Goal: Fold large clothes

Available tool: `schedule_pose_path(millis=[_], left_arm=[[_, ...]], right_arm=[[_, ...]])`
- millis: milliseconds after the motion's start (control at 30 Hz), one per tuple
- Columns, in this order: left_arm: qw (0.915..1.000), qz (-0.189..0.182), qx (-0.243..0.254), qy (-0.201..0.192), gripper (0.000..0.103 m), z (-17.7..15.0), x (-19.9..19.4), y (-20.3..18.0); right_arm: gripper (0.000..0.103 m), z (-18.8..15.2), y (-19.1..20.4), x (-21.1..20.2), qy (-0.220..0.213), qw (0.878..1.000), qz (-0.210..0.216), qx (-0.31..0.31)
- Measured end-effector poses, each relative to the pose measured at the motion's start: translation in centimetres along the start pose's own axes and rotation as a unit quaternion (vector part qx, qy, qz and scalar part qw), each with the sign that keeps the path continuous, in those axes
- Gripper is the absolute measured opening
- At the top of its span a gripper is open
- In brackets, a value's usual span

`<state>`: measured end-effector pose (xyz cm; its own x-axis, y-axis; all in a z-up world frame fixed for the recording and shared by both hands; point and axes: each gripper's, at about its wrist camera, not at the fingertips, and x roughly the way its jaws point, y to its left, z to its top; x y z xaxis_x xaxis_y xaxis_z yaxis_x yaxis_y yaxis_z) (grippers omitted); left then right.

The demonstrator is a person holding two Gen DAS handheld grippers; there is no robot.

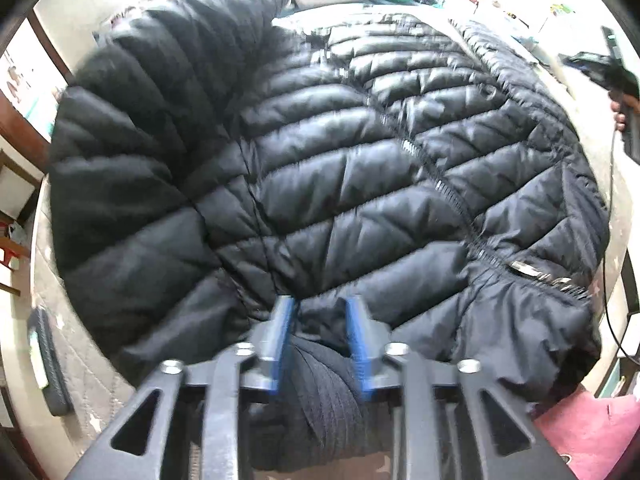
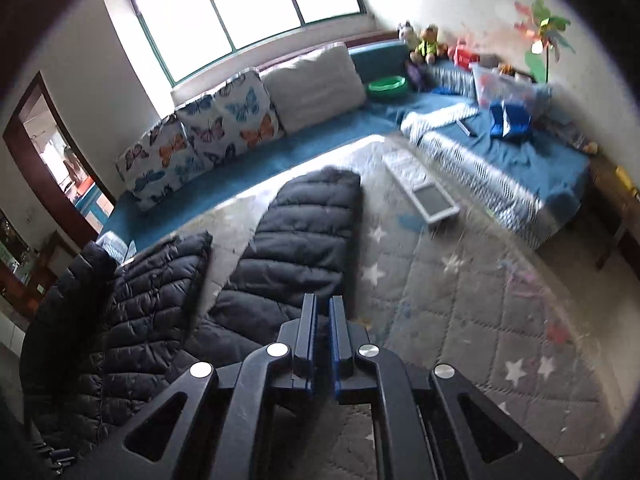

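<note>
The left tongs are gripping a bunched dark ribbed cuff of the black puffer jacket, which is billowing across nearly the whole left wrist view, its zipper running diagonally down toward the right edge of the hem. The right tongs are hanging over the grey star-patterned quilted mat with their blue pads nearly together and nothing between them. Just ahead of them one sleeve is lying flat, pointing away, with bare mat stretching wide to its right. Further out, a flat white-framed item, perhaps a tablet, is lying on the mat. Beyond, a blue couch is bordering the mat, carrying butterfly cushions, a green bowl and soft toys.
</note>
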<state>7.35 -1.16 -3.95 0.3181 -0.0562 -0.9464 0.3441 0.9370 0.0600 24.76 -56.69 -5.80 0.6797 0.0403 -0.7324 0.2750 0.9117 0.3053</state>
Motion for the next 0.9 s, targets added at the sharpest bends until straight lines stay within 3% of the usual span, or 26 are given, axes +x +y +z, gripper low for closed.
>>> schedule_pose_path(millis=[33,67,133,167,233,367,500,633,767,867,900], left_arm=[[0.9999,0.002,0.001,-0.011,0.058,0.3,-0.8,0.1],[0.9998,0.004,0.001,-0.020,0.061,0.7,-1.5,0.1],[0.9992,0.006,0.002,-0.041,0.068,1.9,-3.3,0.4],[0.9989,0.006,0.001,-0.047,0.071,2.4,-4.0,0.6],[0.9975,0.012,-0.008,-0.070,0.088,4.4,-5.6,1.9],[0.9937,0.034,-0.022,-0.105,0.093,9.1,-7.8,4.5],[0.9928,0.040,-0.044,-0.104,0.097,14.0,-8.0,7.7],[0.9944,0.033,-0.063,-0.077,0.097,18.6,-5.9,10.6],[0.9957,0.048,-0.066,-0.043,0.097,22.0,-2.8,12.1],[0.9956,0.029,-0.087,-0.019,0.093,23.6,-0.2,12.8],[0.9952,0.029,-0.092,-0.016,0.086,23.9,0.5,13.0]], right_arm=[[0.025,0.1,0.1,0.9,0.011,1.000,0.006,0.004],[0.041,0.2,0.1,2.3,0.021,1.000,0.009,0.010],[0.061,0.4,0.1,4.0,0.033,0.999,0.008,0.009],[0.062,0.2,0.0,4.4,0.032,0.999,0.000,0.009],[0.062,0.4,0.3,6.0,0.047,0.999,0.009,0.008],[0.062,-0.5,0.7,7.5,0.071,0.997,0.019,0.006],[0.062,-0.7,0.9,8.6,0.076,0.997,0.033,0.002],[0.062,-0.7,1.1,9.0,0.074,0.996,0.041,-0.011],[0.062,-0.4,1.1,9.0,0.074,0.996,0.050,-0.015],[0.062,-0.2,0.9,9.2,0.073,0.995,0.062,-0.009],[0.062,-0.2,0.8,9.2,0.073,0.995,0.066,-0.008]])
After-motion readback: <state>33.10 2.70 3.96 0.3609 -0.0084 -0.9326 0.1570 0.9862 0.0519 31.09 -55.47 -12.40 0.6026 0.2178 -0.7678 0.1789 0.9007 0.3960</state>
